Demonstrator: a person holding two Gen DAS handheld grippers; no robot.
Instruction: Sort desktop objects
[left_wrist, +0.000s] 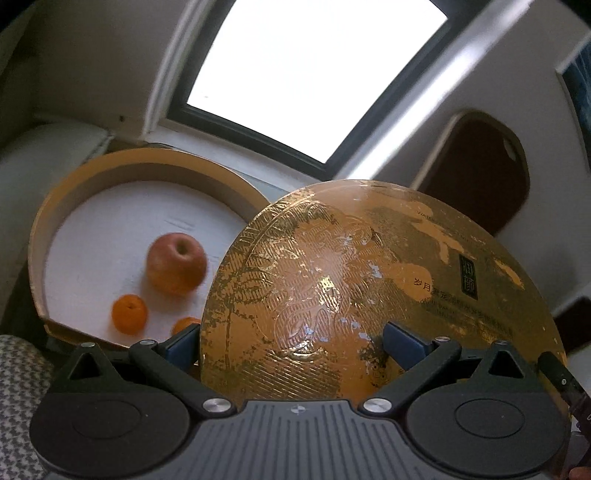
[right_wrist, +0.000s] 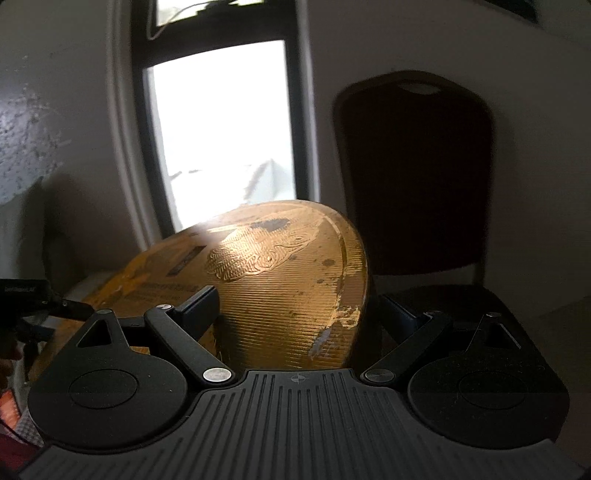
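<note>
Gripping opposite edges of a round gold embossed lid (left_wrist: 369, 288), the left gripper (left_wrist: 291, 339) and right gripper (right_wrist: 303, 314) both point downward at a slant, holding the disc tilted in the air. Each claw stands wide, its dark blue pads (left_wrist: 402, 341) set against the lid's rim and face. The lid's foil surface is finely ribbed, with scrollwork, printed characters and worn, flaking patches. To the left of the lid and lower lies the round gold cardboard box base (left_wrist: 74, 206), shallow-walled with a white floor, holding a red-yellow apple (left_wrist: 176, 264) and two small orange tangerines (left_wrist: 129, 314), one half hidden by the lid. Behind the lid stand a bright window (left_wrist: 314, 74) and a dark brown high-backed chair (right_wrist: 417, 177).
</note>
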